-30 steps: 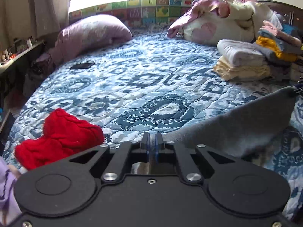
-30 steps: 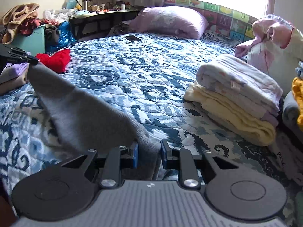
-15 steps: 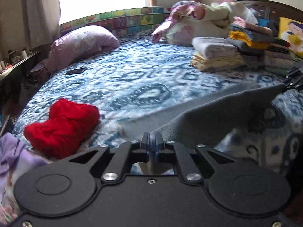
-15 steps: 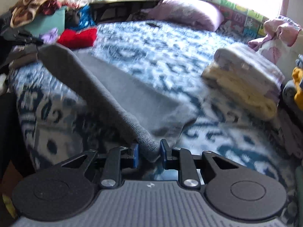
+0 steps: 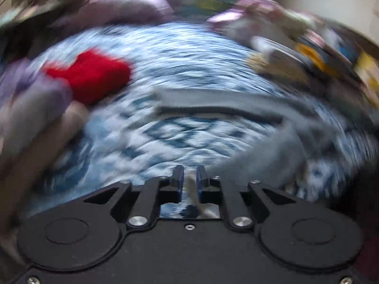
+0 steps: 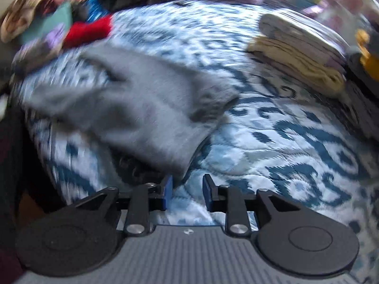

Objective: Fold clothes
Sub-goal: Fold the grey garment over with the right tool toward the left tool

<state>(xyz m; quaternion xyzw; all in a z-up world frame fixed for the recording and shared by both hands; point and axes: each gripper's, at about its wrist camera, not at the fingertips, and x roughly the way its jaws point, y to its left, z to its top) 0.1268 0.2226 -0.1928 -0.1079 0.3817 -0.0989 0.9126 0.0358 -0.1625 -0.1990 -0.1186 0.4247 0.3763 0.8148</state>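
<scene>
A grey garment lies in a loose heap on the blue patterned bedspread; in the blurred left wrist view it shows as a grey band across the bed. My right gripper is open and empty just in front of the garment's near edge. My left gripper has its jaws slightly apart with nothing between them, above the bedspread left of the garment. Both views are motion-blurred.
A red garment lies at the bed's left, also in the right wrist view. Folded stacks, cream and yellow, sit at the right, seen too in the left wrist view. A lilac pillow lies at the far side.
Both grippers have let go of the grey garment, which has dropped onto the bed. Both jaws have opened. Both cameras have tilted down and are moving fast.
</scene>
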